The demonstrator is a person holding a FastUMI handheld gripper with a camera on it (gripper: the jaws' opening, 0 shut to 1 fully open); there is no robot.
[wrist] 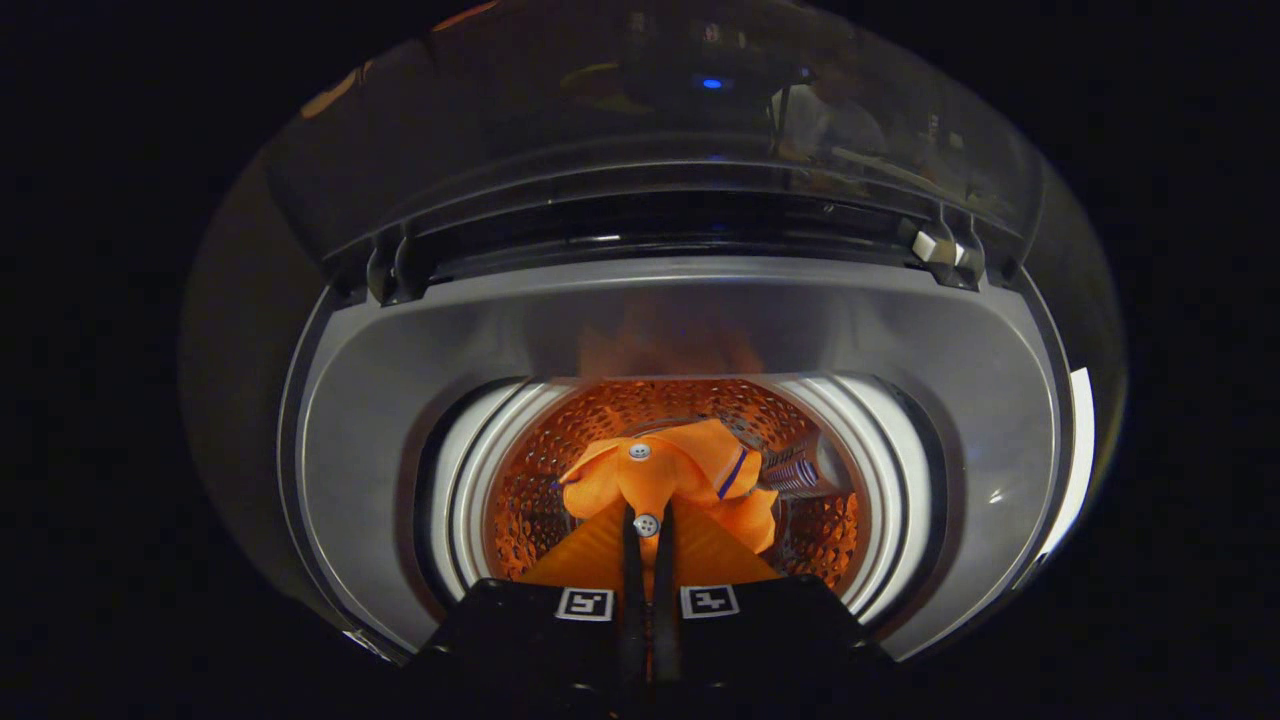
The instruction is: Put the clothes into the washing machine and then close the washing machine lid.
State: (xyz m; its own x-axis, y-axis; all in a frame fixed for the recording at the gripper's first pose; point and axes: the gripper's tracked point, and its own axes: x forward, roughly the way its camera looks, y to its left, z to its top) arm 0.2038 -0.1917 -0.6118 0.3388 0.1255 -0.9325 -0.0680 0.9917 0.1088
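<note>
An orange buttoned garment [680,470], soft, light and limp, is being held over the washing machine drum [620,410], its fabric pinched between the closed gripper [648,520] fingers.

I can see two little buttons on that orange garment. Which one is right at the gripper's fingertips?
The lower button, sitting at the tips of the gripper, which is shut on the orange garment. The other button lies higher up, beyond the fingers.

orange buttoned garment [665,475] | bunched, hanging in washing machine [640,310] drum | lid [640,110] raised
</note>
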